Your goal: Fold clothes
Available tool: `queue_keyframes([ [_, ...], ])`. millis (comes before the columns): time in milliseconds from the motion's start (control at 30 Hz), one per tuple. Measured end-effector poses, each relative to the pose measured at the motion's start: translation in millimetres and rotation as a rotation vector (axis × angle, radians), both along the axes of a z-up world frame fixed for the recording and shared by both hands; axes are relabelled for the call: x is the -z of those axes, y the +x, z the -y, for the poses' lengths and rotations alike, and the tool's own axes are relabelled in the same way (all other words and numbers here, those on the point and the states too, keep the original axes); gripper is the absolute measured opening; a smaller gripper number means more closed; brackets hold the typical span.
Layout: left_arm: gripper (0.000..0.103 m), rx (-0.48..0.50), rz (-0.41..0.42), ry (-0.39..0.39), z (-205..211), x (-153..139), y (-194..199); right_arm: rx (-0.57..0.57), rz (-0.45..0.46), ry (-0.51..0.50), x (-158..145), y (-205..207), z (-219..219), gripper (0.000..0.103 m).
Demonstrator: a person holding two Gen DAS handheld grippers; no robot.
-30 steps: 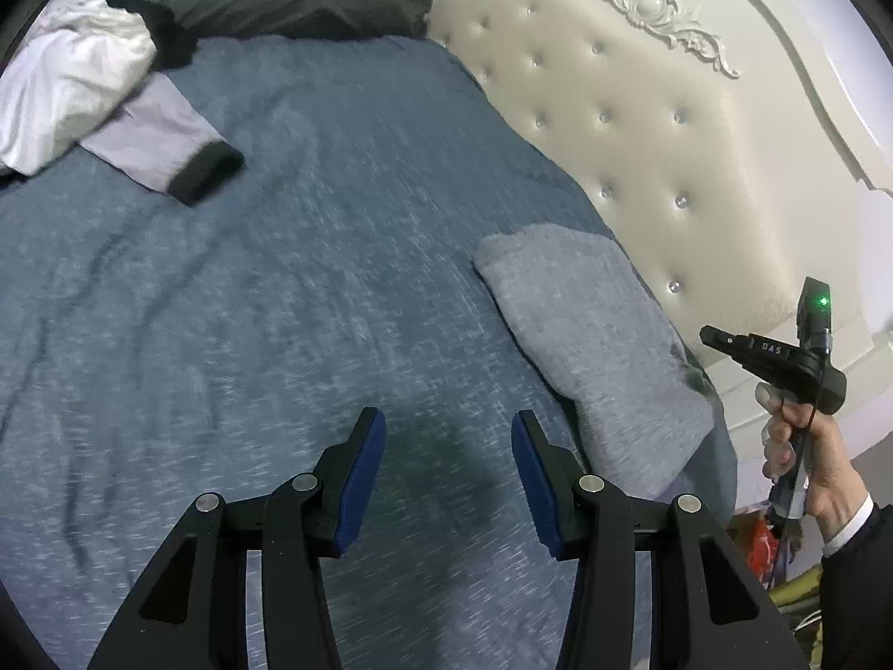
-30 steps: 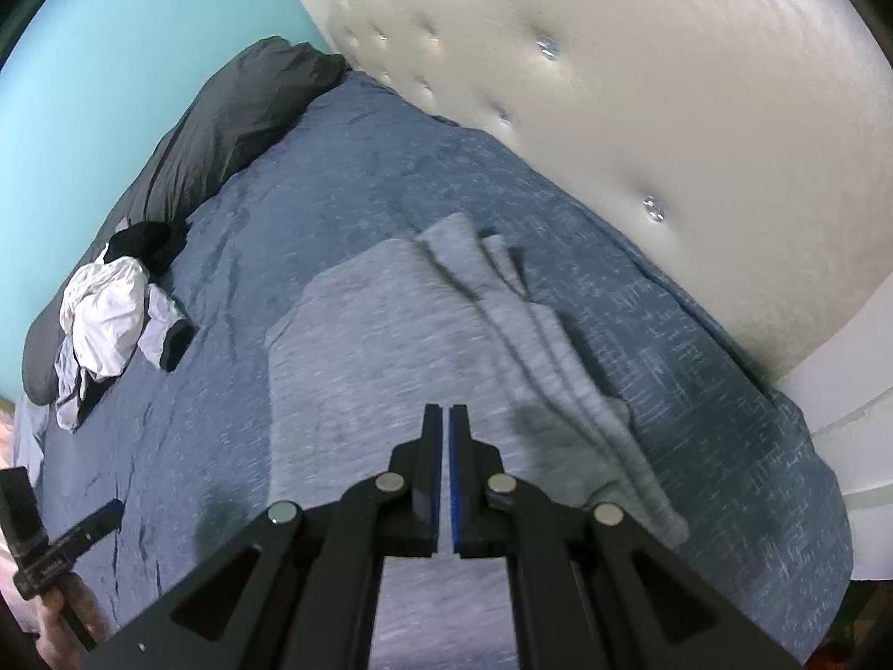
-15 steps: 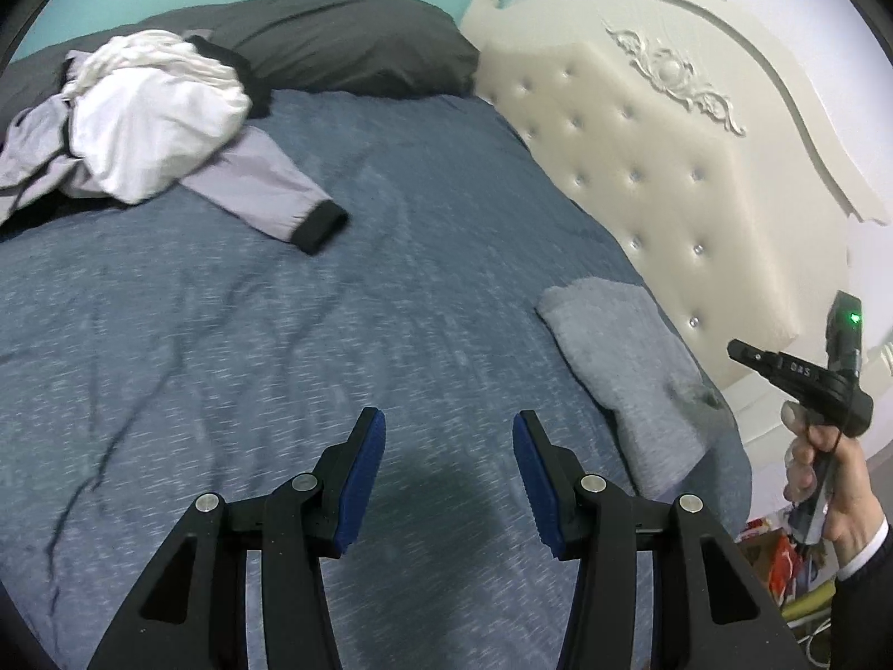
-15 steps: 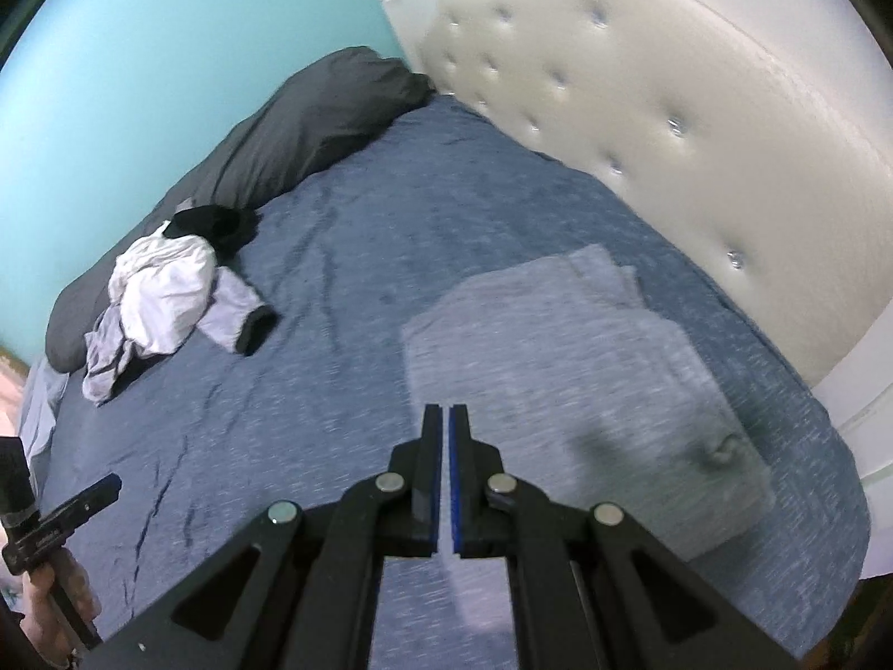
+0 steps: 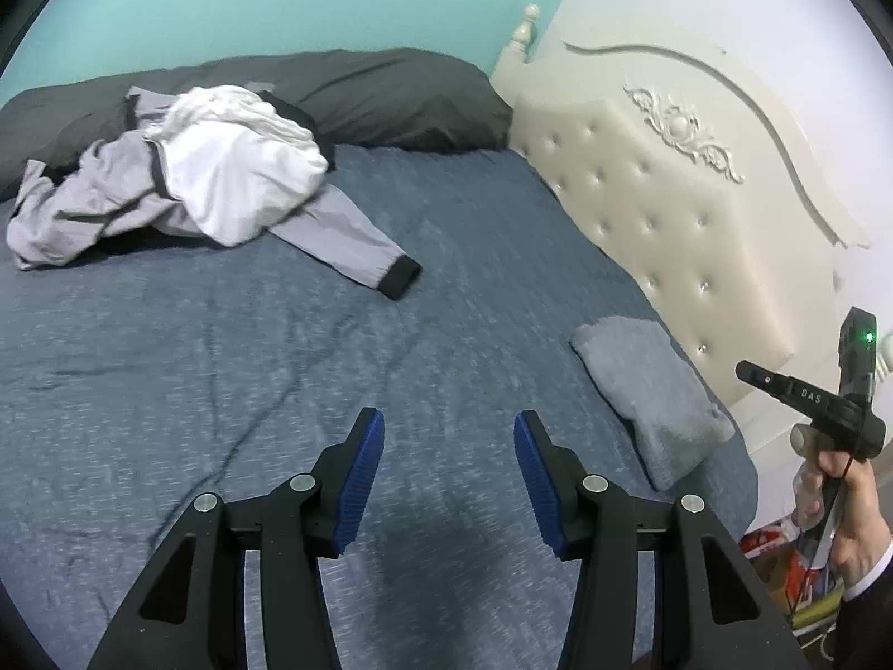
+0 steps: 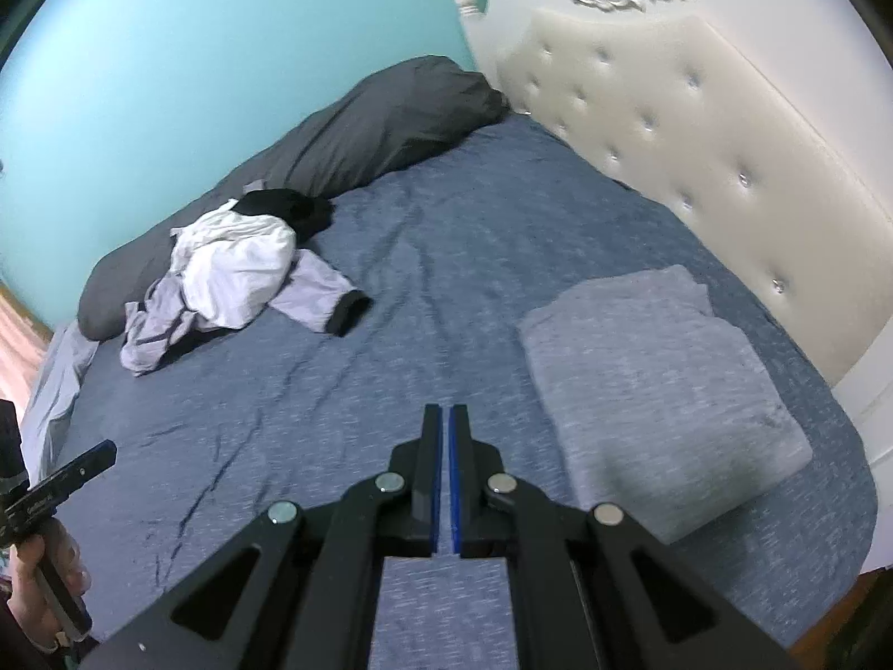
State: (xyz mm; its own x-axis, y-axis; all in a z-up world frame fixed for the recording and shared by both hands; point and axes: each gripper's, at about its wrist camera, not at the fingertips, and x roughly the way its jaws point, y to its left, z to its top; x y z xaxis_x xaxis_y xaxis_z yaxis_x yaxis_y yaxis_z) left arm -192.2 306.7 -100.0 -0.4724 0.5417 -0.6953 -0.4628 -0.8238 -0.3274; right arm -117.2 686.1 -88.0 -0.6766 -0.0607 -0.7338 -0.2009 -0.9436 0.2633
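The folded grey garment (image 6: 658,385) lies on the blue bed (image 6: 435,279) beside the tufted headboard (image 6: 697,134) — well apart from the unfolded clothes pile (image 5: 167,178). Left hand-held gripper (image 5: 449,449) gapes empty; right hand-held gripper (image 6: 445,446) is closed, empty.

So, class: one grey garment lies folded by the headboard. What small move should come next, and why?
Probably carry the open left hand-held gripper toward the loose pile of clothes by the dark pillow. The folded grey garment looks finished, and both grippers are empty.
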Motion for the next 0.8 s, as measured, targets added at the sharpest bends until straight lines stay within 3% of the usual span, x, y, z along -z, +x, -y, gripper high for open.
queue_keyframes([
  [433, 0.057, -0.094, -0.060, -0.010, 91, -36, 16, -0.131, -0.048, 0.040, -28, 6, 113, 0.002],
  [800, 0.057, -0.176, -0.087, -0.025, 160, -50, 23, -0.217, -0.079, 0.053, -42, 9, 182, 0.002],
])
